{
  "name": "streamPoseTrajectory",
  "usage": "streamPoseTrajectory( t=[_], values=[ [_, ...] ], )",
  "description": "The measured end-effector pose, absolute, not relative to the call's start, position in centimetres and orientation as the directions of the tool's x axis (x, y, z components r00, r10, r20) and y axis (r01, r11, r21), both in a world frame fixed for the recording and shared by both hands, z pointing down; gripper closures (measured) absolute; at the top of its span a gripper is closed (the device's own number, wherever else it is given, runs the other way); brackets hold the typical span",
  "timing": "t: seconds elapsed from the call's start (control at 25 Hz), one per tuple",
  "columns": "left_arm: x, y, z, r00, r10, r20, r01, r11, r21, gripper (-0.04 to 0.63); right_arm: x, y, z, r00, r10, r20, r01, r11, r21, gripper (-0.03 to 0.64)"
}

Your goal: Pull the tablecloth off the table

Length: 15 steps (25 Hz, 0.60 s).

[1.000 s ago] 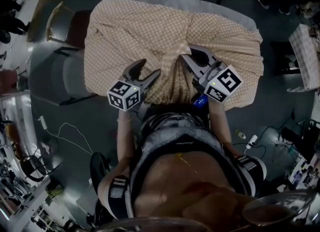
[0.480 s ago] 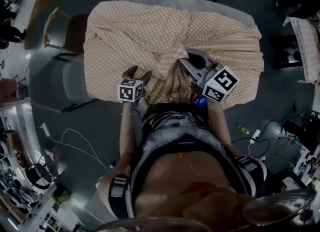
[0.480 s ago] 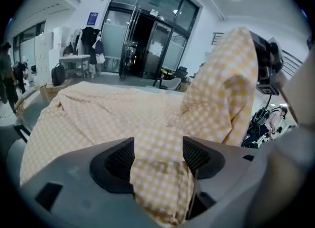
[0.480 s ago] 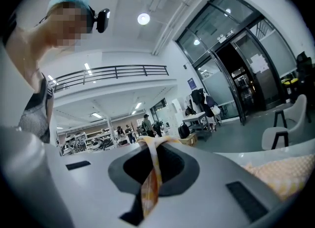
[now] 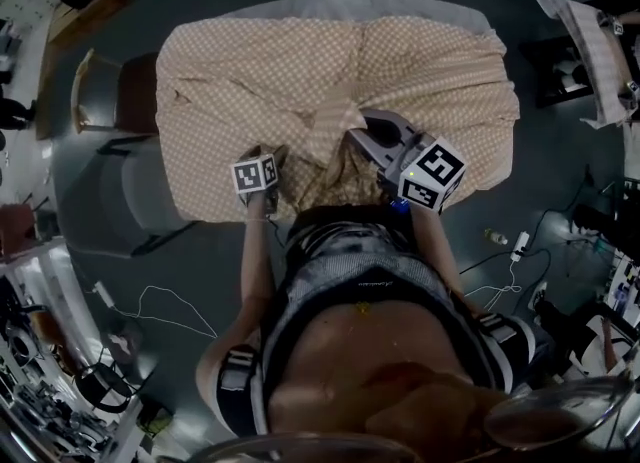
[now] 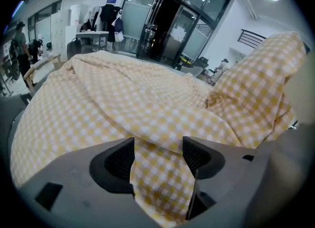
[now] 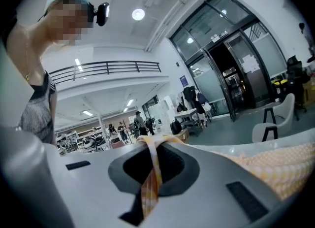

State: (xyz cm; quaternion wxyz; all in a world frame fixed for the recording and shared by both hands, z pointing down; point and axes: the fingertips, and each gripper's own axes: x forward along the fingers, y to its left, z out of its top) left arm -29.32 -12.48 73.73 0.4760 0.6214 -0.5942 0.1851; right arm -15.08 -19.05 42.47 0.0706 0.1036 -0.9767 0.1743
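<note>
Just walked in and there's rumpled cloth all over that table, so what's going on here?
A person is working the yellow checked tablecloth off the pale rounded table with two handheld grippers. The right gripper has its jaws shut on a thin pinch of the cloth. The left gripper has its jaws apart, with a fold of cloth lying between them. The cloth is gathered towards the person but covers most of the table.

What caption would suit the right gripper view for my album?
Right gripper clamped shut on a fold of yellow checked tablecloth.
</note>
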Motion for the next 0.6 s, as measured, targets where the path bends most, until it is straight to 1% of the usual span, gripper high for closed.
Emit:
streamPoseTrajectory(
  t=[0.12, 0.24, 0.4, 0.48, 0.52, 0.6],
  values=[
    [-29.6, -12.4, 75.4, 0.223, -0.518, 0.826, -0.916, 0.178, 0.359, 0.308, -15.1, -19.0, 42.9, -0.957, -0.204, 0.204, -0.260, 0.918, -0.300, 0.554],
    [-29.3, -12.5, 76.9, 0.224, -0.478, 0.849, -0.934, 0.144, 0.327, 0.309, -14.9, -19.1, 43.3, -0.947, -0.235, 0.221, -0.295, 0.908, -0.298, 0.554],
    [-29.8, -12.2, 77.6, 0.143, -0.429, 0.892, -0.985, 0.021, 0.168, 0.314, -14.6, -19.2, 43.7, -0.936, -0.267, 0.231, -0.331, 0.890, -0.313, 0.554],
    [-29.6, -12.4, 77.9, 0.134, -0.417, 0.899, -0.991, -0.056, 0.122, 0.358, -14.4, -19.4, 44.0, -0.932, -0.280, 0.231, -0.345, 0.882, -0.322, 0.554],
    [-29.1, -12.6, 78.2, 0.155, -0.412, 0.898, -0.988, -0.084, 0.132, 0.377, -14.1, -19.4, 44.1, -0.929, -0.287, 0.234, -0.353, 0.878, -0.324, 0.554],
    [-28.4, -12.9, 78.5, 0.191, -0.408, 0.893, -0.981, -0.118, 0.156, 0.442, -13.6, -19.3, 44.3, -0.923, -0.300, 0.239, -0.368, 0.871, -0.326, 0.554]
  ],
)
